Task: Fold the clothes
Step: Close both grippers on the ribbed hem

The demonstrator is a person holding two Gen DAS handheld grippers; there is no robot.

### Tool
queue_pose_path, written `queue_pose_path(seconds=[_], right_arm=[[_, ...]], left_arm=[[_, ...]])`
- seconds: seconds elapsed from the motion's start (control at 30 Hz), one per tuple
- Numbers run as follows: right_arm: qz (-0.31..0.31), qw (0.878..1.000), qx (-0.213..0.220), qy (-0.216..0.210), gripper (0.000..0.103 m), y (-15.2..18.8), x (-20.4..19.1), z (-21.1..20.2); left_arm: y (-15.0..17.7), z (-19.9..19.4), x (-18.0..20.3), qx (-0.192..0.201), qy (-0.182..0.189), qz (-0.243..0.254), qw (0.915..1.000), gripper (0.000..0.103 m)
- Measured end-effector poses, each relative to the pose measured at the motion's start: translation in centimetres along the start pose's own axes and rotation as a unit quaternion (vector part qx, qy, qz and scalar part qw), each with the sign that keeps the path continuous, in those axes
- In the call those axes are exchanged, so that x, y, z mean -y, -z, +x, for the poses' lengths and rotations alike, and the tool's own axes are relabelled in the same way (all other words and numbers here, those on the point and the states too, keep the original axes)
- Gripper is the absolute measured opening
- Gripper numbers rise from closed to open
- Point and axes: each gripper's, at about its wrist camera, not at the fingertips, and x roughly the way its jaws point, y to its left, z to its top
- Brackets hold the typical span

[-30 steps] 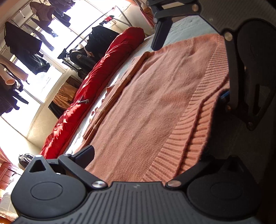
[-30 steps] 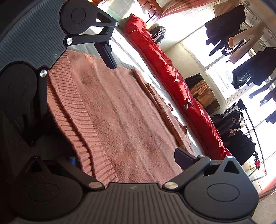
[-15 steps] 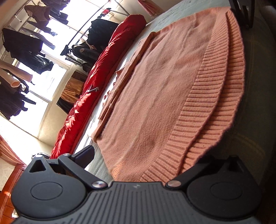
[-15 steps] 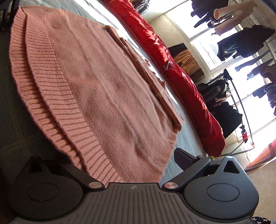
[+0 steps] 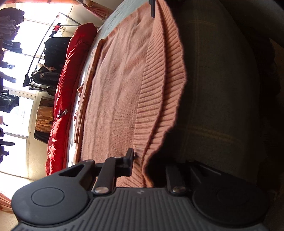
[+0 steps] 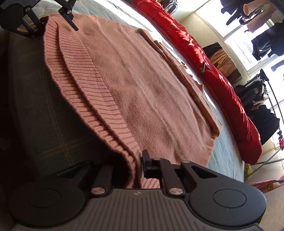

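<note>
A salmon-pink knit sweater (image 5: 120, 88) (image 6: 142, 80) lies flat on the bed, its ribbed hem (image 5: 159, 92) (image 6: 79, 78) towards me and doubled in two layers. My left gripper (image 5: 143, 165) is closing its jaws on one corner of that hem, and the rib runs between the pads. My right gripper (image 6: 133, 165) is shut on the opposite hem corner. On each gripper, one finger is hidden under the cloth. In the right wrist view the left gripper (image 6: 68, 16) shows at the far end of the hem.
A dark plaid bed cover (image 5: 221, 110) (image 6: 35, 110) drops away on the near side of the hem. A rolled red duvet (image 5: 71, 76) (image 6: 221, 76) lies along the far side of the bed. Beyond it stand a clothes rack (image 5: 51, 51) with dark garments and bright windows.
Both grippers went from wide open to shut on the hem corners. The left one rolled, so its view has tilted, and the right one slid sideways to the sweater's corner.
</note>
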Motion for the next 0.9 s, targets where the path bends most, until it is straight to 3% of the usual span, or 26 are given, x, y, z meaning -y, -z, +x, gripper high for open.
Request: queue_pose_path(seconds=[0.23, 0.5, 0.9], right_arm=[[-0.003, 1.000, -0.002, -0.015, 0.010, -0.5, 1.0, -0.6], [-0.004, 1.000, 0.016, 0.001, 0.009, -1.9, 3.6, -1.5], [-0.039, 0.995, 0.044, 0.079, 0.009, -4.9, 8.5, 1.1]], left_arm=[[-0.3, -0.1, -2.2, -0.011, 0.025, -0.006, 0.9996, 0.009], [-0.4, -0.2, -5.7, -0.003, -0.021, -0.019, 0.9996, 0.009], [-1.1, 3.2, -11.2, 0.002, -0.079, -0.039, 0.9961, 0.011]])
